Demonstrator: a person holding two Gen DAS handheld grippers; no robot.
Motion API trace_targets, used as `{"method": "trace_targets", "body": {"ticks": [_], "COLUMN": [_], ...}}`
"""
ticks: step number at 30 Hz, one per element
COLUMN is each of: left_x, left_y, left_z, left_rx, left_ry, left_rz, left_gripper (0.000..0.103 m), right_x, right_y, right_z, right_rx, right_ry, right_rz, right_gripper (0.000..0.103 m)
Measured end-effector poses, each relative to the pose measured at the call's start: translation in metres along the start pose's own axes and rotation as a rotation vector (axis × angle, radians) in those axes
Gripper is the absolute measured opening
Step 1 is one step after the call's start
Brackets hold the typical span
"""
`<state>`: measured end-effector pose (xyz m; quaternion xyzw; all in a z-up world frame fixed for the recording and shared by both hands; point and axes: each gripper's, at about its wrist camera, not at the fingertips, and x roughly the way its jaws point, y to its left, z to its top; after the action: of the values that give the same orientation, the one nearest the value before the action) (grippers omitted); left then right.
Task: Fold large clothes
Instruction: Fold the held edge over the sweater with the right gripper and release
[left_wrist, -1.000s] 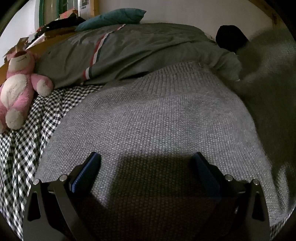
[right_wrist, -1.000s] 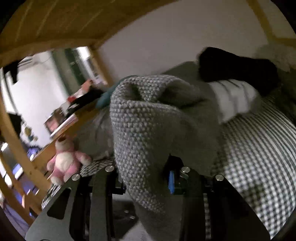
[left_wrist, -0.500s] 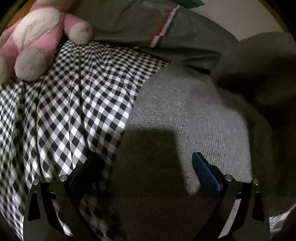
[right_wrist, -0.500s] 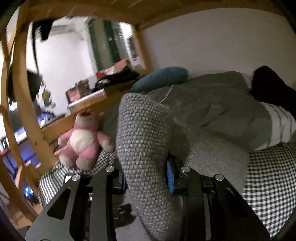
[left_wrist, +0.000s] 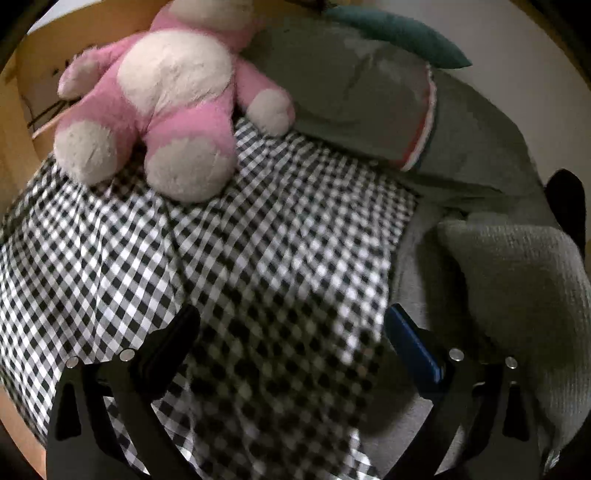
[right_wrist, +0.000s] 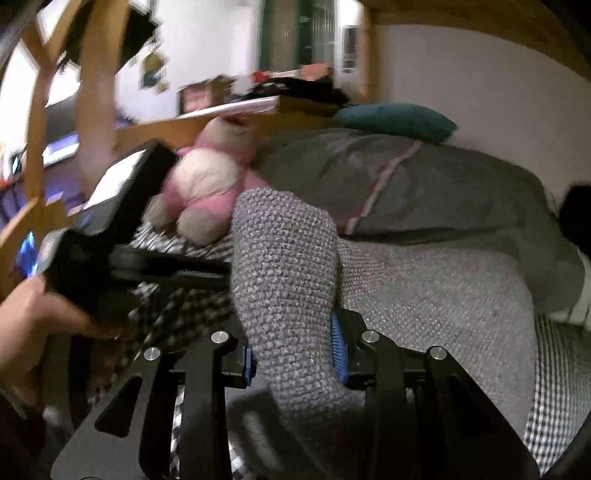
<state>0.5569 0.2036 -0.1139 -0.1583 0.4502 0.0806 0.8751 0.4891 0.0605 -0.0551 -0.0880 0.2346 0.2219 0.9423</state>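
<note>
Both grippers have slid sideways across the bed since a moment ago; the left gripper (left_wrist: 291, 332) used to hang over the grey knit sweater (left_wrist: 517, 295), and now it hangs over the black-and-white checked sheet (left_wrist: 221, 258), with the sweater off past its right jaw. Its jaws stand wide apart with nothing between them, so it has let go. The pink teddy (left_wrist: 162, 92) sits far ahead of the jaws, a bit to the left; a grey blanket (left_wrist: 369, 92) and a teal pillow (left_wrist: 399, 33) lie ahead to the right. The right gripper (right_wrist: 295, 358) is clenched on a thick bunch of the sweater (right_wrist: 284, 266); the blue pads press on both sides of it, and the bunch stands up tall between the jaws. More of the sweater lies flat on the bed to the right of the jaws. A hand (right_wrist: 44, 325) holds the left gripper off to the left.
</note>
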Motion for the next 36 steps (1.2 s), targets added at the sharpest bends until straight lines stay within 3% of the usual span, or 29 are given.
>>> {"method": "trace_targets", "body": {"ticks": [3, 6, 10, 11, 12, 13, 14, 16, 18, 20, 23, 25, 28, 30, 31, 33, 35, 36], "left_x": [-0.011, -0.034, -0.059, -0.063, -0.067, -0.069, -0.072, -0.073, -0.076, -0.077, -0.074, -0.068, -0.046, -0.023, -0.016, -0.009, -0.005, -0.003], "left_y": [0.011, 0.021, 0.019, 0.016, 0.011, 0.005, 0.003, -0.010, -0.023, -0.036, -0.065, -0.087, -0.108, -0.113, -0.112, -0.101, -0.092, -0.090], "left_z": [0.003, 0.008, 0.012, 0.013, 0.013, 0.014, 0.012, 0.009, 0.006, 0.001, -0.018, -0.029, -0.049, -0.061, -0.065, -0.067, -0.069, -0.071], "left_rx": [-0.057, -0.106, -0.097, -0.088, -0.068, -0.040, -0.015, 0.055, 0.131, 0.200, 0.303, 0.364, 0.392, 0.389, 0.372, 0.300, 0.257, 0.249], "left_ry": [-0.054, -0.165, -0.268, -0.282, -0.281, -0.275, -0.270, -0.259, -0.250, -0.236, -0.212, -0.193, -0.135, -0.068, -0.047, -0.014, 0.009, 0.015], "left_rz": [0.016, 0.029, -0.156, -0.230, -0.312, -0.366, -0.386, -0.402, -0.428, -0.455, -0.479, -0.474, -0.403, -0.296, -0.299, -0.328, -0.340, -0.332], "left_gripper": [0.099, 0.099, 0.099, 0.099, 0.099, 0.099, 0.099, 0.099, 0.099, 0.099, 0.099, 0.099, 0.099, 0.099, 0.099, 0.099, 0.099, 0.099], "right_x": [0.014, 0.036, 0.038, 0.037, 0.034, 0.031, 0.023, 0.011, -0.007, -0.035, -0.087, -0.112, -0.118, -0.097, -0.079, -0.041, -0.004, 0.005], "right_y": [0.008, 0.009, 0.012, 0.015, 0.019, 0.024, 0.037, 0.059, 0.063, 0.048, 0.019, -0.006, -0.057, -0.096, -0.115, -0.139, -0.145, -0.145], "right_z": [-0.011, -0.028, -0.028, -0.029, -0.031, -0.033, -0.039, -0.048, -0.058, -0.062, -0.058, -0.044, -0.020, -0.012, -0.013, -0.022, -0.039, -0.047], "right_rx": [-0.020, -0.014, -0.021, -0.039, -0.064, -0.087, -0.148, -0.278, -0.316, -0.249, -0.145, -0.076, 0.073, 0.195, 0.262, 0.353, 0.338, 0.335], "right_ry": [0.081, 0.161, 0.175, 0.172, 0.159, 0.149, 0.135, 0.109, 0.078, 0.049, -0.038, -0.102, -0.092, -0.027, 0.045, 0.178, 0.329, 0.360], "right_rz": [0.036, 0.028, 0.023, 0.016, 0.033, 0.080, 0.147, 0.061, 0.055, 0.139, 0.184, 0.138, 0.024, -0.084, -0.119, -0.073, -0.105, -0.093], "right_gripper": [0.031, 0.032, 0.034, 0.041, 0.074, 0.097, 0.100, 0.100, 0.100, 0.100, 0.100, 0.100, 0.100, 0.100, 0.100, 0.100, 0.100, 0.100]}}
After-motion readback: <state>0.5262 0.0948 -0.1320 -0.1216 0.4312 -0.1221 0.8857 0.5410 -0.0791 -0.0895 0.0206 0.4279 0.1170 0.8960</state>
